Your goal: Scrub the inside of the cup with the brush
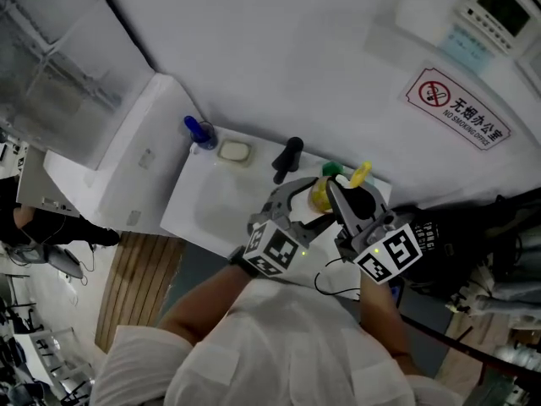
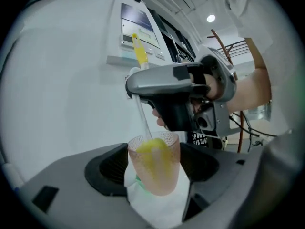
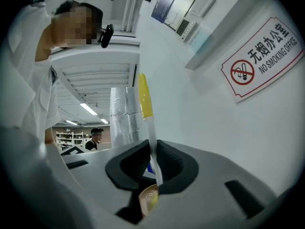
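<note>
Yellow brush [image 2: 143, 121] inside cup [image 2: 159, 175] (both clamped)

White table [image 1: 201, 214] with white dish [image 1: 234, 151], blue object [image 1: 199, 131]

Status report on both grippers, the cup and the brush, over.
Left gripper shut on cup. Right gripper shut on brush, yellow head inside cup. No obstacle seen near them.

Reaches forward with 2 bare forearms [image 1: 207, 299], grippers close together. Clamps cup [image 2: 155, 159] in left gripper [image 2: 153, 175]; pinches brush [image 3: 145, 99] handle in right gripper [image 3: 153, 175].
</note>
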A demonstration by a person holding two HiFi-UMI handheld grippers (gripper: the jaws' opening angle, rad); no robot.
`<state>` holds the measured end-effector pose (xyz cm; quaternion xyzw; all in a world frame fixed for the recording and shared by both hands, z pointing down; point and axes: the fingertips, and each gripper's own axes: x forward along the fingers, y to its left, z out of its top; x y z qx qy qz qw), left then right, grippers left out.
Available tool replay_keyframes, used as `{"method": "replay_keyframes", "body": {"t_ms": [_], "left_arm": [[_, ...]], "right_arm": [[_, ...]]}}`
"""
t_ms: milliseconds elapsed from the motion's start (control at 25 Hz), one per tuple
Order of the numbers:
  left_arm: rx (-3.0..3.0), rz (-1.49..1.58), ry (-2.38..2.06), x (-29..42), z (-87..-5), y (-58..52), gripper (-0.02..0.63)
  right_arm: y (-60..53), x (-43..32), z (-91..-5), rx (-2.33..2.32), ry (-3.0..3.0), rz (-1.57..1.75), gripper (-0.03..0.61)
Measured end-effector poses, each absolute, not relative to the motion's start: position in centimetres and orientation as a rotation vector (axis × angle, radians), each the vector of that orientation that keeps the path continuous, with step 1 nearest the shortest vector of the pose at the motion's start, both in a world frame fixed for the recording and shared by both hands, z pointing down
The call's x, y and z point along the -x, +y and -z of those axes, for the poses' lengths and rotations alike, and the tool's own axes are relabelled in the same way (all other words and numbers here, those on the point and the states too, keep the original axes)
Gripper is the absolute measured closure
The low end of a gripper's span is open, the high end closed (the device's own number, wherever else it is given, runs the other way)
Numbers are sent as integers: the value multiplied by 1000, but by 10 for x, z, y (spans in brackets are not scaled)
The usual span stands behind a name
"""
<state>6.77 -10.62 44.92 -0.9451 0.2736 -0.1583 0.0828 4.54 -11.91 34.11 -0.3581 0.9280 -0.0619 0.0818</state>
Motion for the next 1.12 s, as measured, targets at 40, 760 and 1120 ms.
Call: {"method": "replay_keyframes", "body": {"t_ms": [40, 760, 1120], "left_arm": [[2816, 482, 802, -70, -451, -106, 281], [2802, 436, 789, -78, -437, -117, 284], [2820, 407, 800, -80, -440, -118, 291]], "right_arm": [[-120, -49, -338, 1076, 2758, 191, 537], [-131, -67, -331, 1093, 2673, 273, 535], [-123, -91, -283, 1133, 2616, 208, 537]]}}
